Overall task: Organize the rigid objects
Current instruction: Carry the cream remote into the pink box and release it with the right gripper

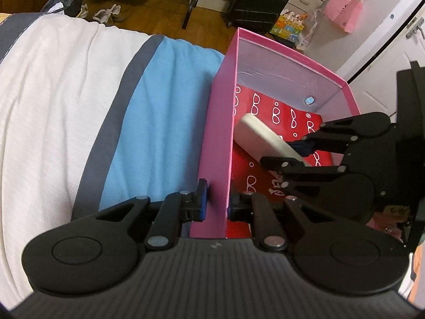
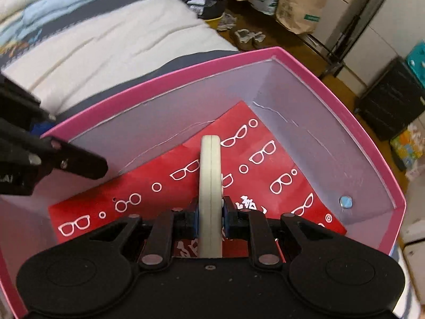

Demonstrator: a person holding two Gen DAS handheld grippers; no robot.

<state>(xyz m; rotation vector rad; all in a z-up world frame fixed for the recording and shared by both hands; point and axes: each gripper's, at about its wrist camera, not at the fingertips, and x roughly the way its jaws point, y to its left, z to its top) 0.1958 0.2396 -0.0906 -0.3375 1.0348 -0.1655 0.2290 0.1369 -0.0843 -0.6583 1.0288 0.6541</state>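
The pink box (image 1: 212, 143) stood on the bed (image 1: 66, 93), filling the right half of the left wrist view. The left hand-held gripper (image 1: 215, 199) straddled the box's near wall at lower centre; its jaws stood nearly closed, one pad outside and one inside, but a narrow gap showed at the outer pad, so the wall appeared loosely bracketed rather than pinched. The right hand-held gripper (image 2: 210, 214) was closed firmly on a flat white case (image 2: 210, 175), held on edge and pointing down into the box, at centre frame of the right wrist view. The case hung just above, or possibly touching, a red sheet printed with glasses (image 2: 265, 159) lying on the box floor; contact could not be confirmed. A small round metal stud (image 2: 345, 202) showed on the inner wall at right. Judged risks: if released on edge, the case would likely topple and strike the floor or wall. With the left grip slack, any downward push or sideways knock from the right hand could shift or tip the light box on the soft bedding. The two grippers worked near each other inside the box, so a collision was possible on withdrawal.
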